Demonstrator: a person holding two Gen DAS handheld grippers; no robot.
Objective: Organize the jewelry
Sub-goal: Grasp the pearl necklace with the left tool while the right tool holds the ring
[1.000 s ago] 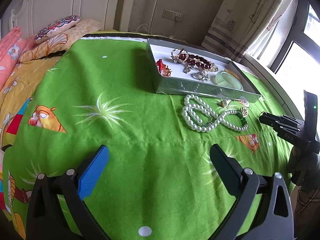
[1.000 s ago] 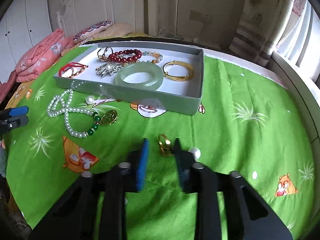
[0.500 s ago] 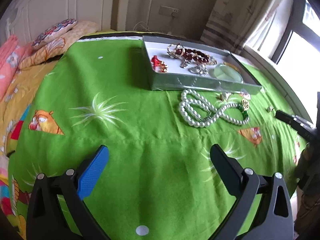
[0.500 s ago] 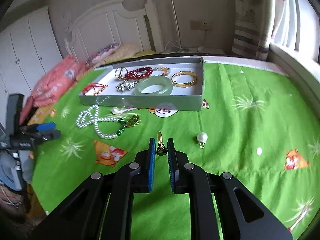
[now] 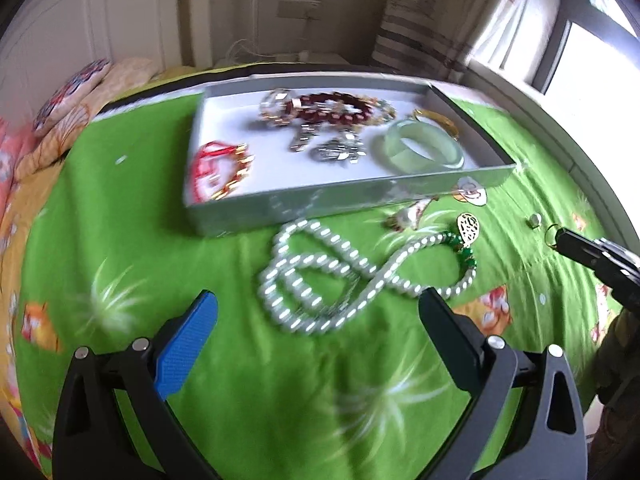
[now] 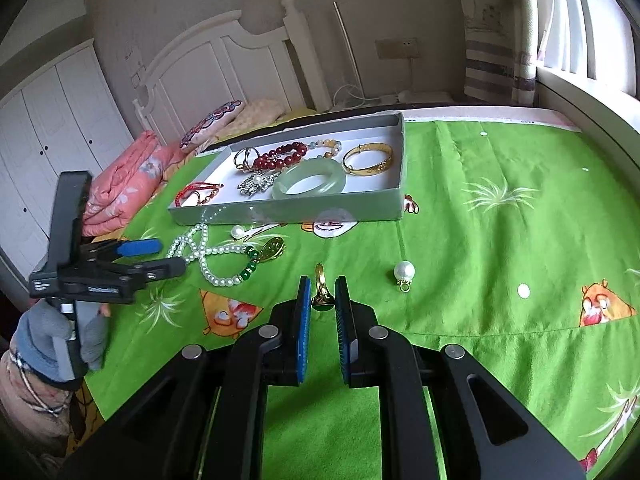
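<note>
Right gripper (image 6: 322,298): jaws nearly closed, pinching a gold ring (image 6: 321,293) (green stone down) above the green sheet (image 6: 500,240).
Left gripper (image 5: 316,312): jaws wide, nothing between them, over the pearl necklace (image 5: 320,276).
Tray (image 6: 288,214): beyond, holding a jade bangle (image 6: 308,178) and gold bangle (image 6: 370,159).

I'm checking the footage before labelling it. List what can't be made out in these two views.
- Left wrist view: motion blur smears the pearl necklace and the pieces in the tray; clasps unreadable.
- Left wrist view: the right tool is cut off by the right edge.
- Right wrist view: the gold ring's lower part is hidden between the pads.
</note>
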